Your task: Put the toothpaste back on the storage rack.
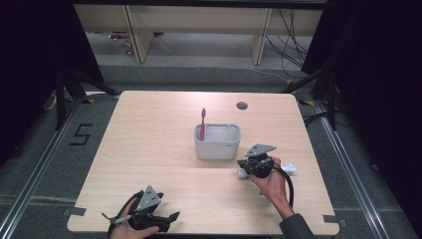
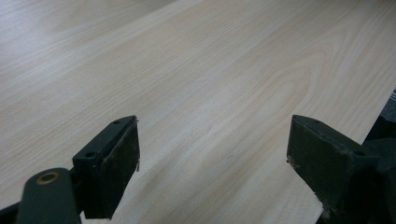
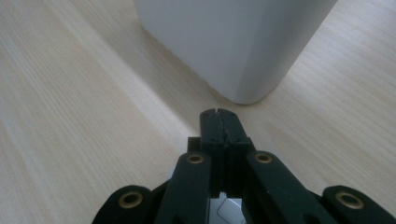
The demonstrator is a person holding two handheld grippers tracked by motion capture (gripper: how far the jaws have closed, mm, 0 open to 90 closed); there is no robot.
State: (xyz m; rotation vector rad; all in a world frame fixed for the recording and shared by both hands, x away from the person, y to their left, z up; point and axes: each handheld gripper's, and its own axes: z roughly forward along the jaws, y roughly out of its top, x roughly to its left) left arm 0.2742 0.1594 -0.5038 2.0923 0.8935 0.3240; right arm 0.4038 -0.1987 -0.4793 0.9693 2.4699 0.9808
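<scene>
Tube [image 1: 287,169], white, lies flat on the desk [image 1: 159,149] at the lower right of the high view, partly covered by the right gripper [image 1: 247,164] and the hand [image 1: 271,185] that carries it. Only its two ends show, one left of the gripper and one right of it. In the right gripper view a small white patch sits low between the gripper's arms; whether the fingers [image 3: 219,126] pinch it cannot be told. Those fingers are pressed fully together, pad against pad, with no gap at the tips.

Just above the right gripper in the high view stands a grey-white bin [image 1: 217,142], near the centre of the frame. The same bin [image 3: 233,42] fills the top of the right gripper view, its rounded corner close ahead of the closed fingertips and apart from them. A red toothbrush [image 1: 202,123] stands upright in the bin's left compartment.

The left gripper [image 1: 171,218] rests at the lower left of the high view, near the desk's front edge, well apart from the bin. Its fingers [image 2: 112,163] stand wide apart over bare wood and hold nothing.
</scene>
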